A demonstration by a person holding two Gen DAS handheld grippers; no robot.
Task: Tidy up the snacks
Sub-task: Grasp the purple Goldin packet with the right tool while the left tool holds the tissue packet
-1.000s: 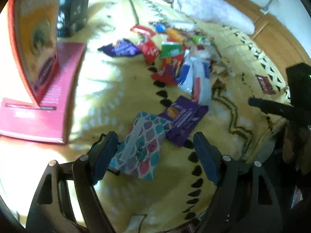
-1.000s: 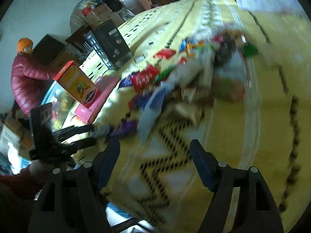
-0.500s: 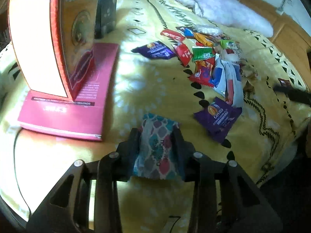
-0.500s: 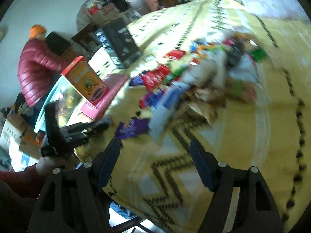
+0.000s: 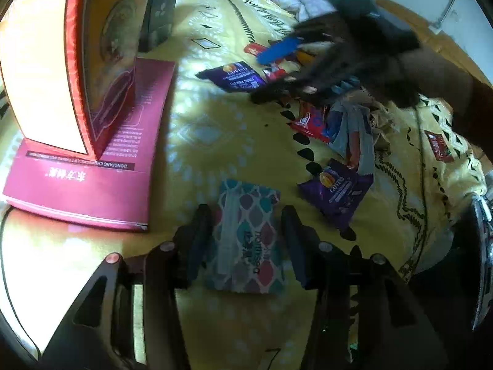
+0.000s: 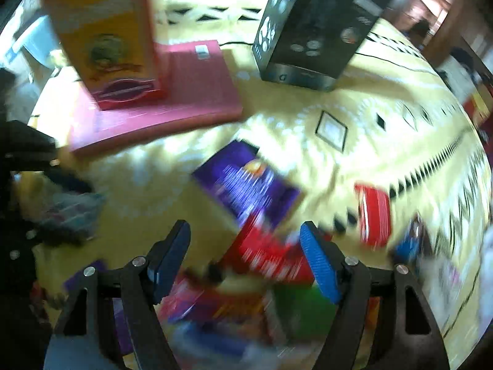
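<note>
Patterned packet [image 5: 246, 237] lies between opening left hand-held gripper [image 5: 245, 240] jaws.

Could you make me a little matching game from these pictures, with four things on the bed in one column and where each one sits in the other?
Things:
1. patterned packet
2. orange box
3. black box
4. flat pink box

Places:
A. standing upright on another box
B. lying flat on the yellow bedspread, under an upright box
C. between the fingers of the left gripper
D. standing on the bedspread beyond the pink box, apart from it

Pairs: 1-C, 2-A, 3-D, 4-B
</note>
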